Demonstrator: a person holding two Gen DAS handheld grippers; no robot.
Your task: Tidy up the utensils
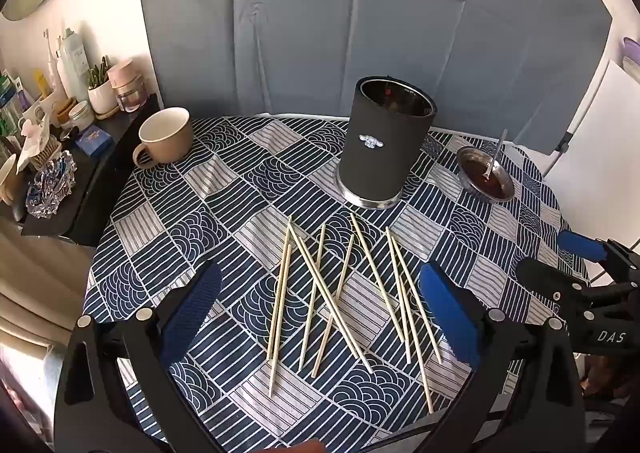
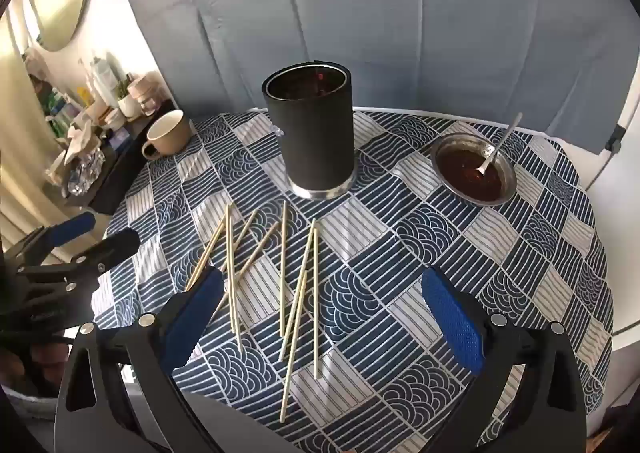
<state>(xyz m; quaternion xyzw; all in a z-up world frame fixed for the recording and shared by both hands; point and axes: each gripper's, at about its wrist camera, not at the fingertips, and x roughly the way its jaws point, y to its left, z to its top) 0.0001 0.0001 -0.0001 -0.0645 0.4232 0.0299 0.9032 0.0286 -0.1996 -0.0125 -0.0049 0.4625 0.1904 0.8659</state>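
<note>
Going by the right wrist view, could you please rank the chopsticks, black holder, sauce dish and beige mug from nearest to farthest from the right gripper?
1. Chopsticks, scattered just ahead of the right gripper.
2. Black holder, behind them, centre.
3. Sauce dish, right; too close to call against the holder.
4. Beige mug, far left.

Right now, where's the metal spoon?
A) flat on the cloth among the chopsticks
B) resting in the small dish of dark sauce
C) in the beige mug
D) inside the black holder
B: the spoon has its bowl down in the dark sauce of the small metal dish, handle leaning over the far rim; the chopsticks lie loose on the cloth in front of the black holder.
</note>
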